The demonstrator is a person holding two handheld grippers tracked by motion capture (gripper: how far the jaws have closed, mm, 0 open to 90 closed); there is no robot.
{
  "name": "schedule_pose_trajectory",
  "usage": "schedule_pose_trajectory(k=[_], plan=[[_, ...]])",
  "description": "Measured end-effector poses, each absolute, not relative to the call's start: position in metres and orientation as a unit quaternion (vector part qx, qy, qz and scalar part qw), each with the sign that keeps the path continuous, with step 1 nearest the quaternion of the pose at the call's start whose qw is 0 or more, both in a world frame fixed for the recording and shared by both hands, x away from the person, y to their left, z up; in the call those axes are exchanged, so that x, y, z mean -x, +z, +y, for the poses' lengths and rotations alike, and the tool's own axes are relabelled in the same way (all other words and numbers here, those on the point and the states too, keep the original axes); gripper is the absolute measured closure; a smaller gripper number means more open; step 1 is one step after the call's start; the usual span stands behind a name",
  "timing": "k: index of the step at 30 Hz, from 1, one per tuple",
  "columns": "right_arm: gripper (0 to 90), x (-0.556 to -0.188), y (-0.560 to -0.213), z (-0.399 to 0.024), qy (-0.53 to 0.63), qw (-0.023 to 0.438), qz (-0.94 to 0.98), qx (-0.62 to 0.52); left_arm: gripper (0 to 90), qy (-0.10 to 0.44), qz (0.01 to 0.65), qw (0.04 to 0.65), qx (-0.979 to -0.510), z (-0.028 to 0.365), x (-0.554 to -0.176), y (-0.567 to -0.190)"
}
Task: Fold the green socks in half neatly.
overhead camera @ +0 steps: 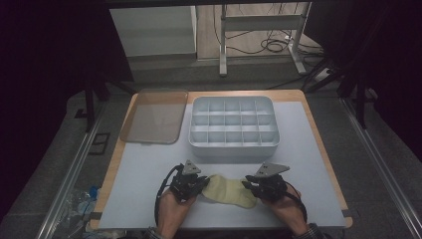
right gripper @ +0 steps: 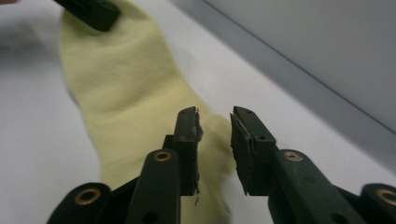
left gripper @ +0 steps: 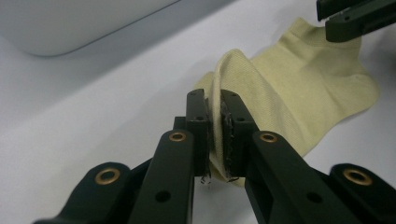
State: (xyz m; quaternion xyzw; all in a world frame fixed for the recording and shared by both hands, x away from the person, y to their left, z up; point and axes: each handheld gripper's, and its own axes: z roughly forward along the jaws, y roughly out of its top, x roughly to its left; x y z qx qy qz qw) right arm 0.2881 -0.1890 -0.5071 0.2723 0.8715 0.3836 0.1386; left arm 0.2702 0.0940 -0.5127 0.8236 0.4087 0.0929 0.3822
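Observation:
A pale yellow sock (overhead camera: pixel 229 190) lies flat on the white table near its front edge, between the two grippers. My left gripper (overhead camera: pixel 201 185) is at the sock's left end, and in the left gripper view it (left gripper: pixel 215 105) is shut on a raised fold of the sock (left gripper: pixel 299 88). My right gripper (overhead camera: pixel 249 185) is at the sock's right end. In the right gripper view its jaws (right gripper: pixel 214 116) stand open a small gap apart, just over the edge of the sock (right gripper: pixel 126 88). Each view catches the other gripper's tip at the sock's far end (left gripper: pixel 355 18) (right gripper: pixel 91 11).
A white box (overhead camera: pixel 233 148) divided into several empty compartments stands just behind the sock at mid-table. A clear rectangular lid (overhead camera: pixel 154 117) lies at the back left, overhanging the table's edge. The box wall (left gripper: pixel 70 23) (right gripper: pixel 327 46) is close beyond both grippers.

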Motion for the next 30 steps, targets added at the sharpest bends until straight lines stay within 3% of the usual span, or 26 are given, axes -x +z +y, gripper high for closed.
schedule_pose_trajectory(k=[30], plan=[[62.0,-0.297,-0.523,-0.211,0.368,0.157,0.863,-0.308,83.6,0.087,0.363,0.385,-0.844,0.057,-0.277,-0.487]])
